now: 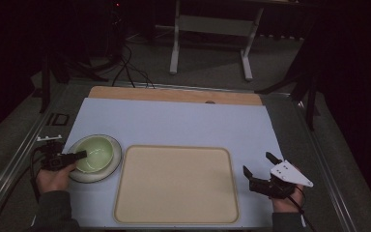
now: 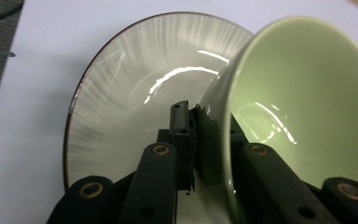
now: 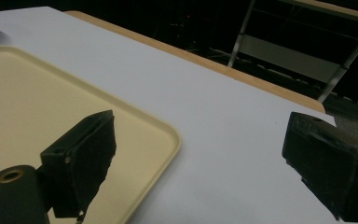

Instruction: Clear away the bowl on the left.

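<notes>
"Why is the left tool (image 1: 79,155) reaching over that green bowl (image 1: 95,152)?"

"It has the bowl by its rim. One jaw is inside the bowl and the other is outside, and they squeeze the wall of the bowl between them. You can see that close up from the left gripper view, where the bowl (image 2: 303,93) looks tipped up on one side."

"Where is the bowl right now?"

"It sits on the plate (image 1: 113,166), at the left side of the worktop (image 1: 174,121). The plate (image 2: 121,93) is pale with a dark edge, and the bowl leans on it."

"Why hold the rim and not the whole bowl?"

"I think the bowl is too wide for the jaws. The thin rim is the easy bit to pinch."

"And the big tray (image 1: 176,183)? Nothing is on it."

"It lies flat in the middle, just beside the plate. My guess is the bowl is going there, since it is so near."

"What is the right tool (image 1: 258,170) doing?"

"It waits by the right side of the tray. Its jaws are spread wide, with nothing between them. I think it is kept out of the way until it is needed."
</notes>
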